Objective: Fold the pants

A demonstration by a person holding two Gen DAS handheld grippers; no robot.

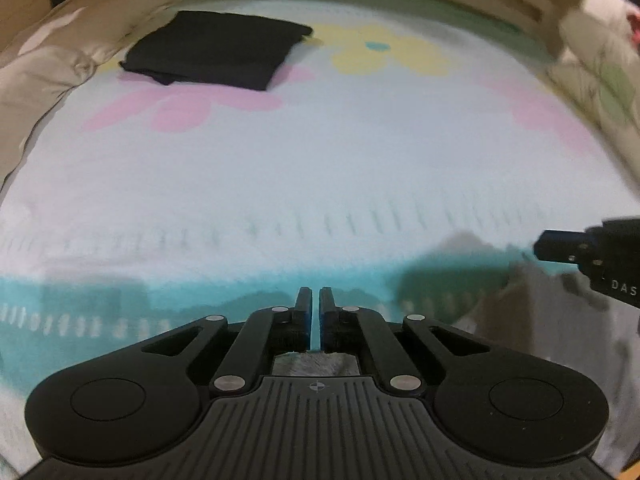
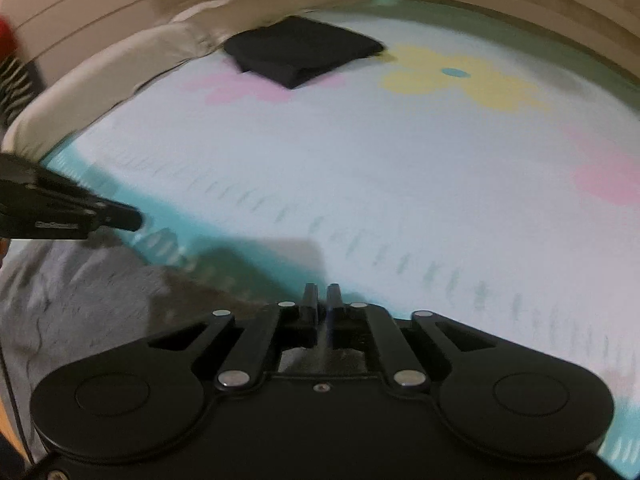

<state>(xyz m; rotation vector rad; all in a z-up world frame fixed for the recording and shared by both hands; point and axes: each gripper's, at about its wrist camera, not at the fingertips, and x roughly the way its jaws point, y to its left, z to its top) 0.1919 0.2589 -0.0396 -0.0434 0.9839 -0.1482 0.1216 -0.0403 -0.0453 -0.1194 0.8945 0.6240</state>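
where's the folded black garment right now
The folded black garment lies at the far end of the bed, upper left in the left wrist view and top centre in the right wrist view, overlapping the pink flower print, left of the yellow flower print.

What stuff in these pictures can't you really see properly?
- Grey pants: right wrist view, cut off at the left edge and blurred; their shape is unclear.
- Whether cloth is pinched: the left hand-held gripper and right hand-held gripper bodies hide it.
- Black folded cloth: left wrist view, far off and blurred; which garment is unclear.
- Bed cover print: motion blur.
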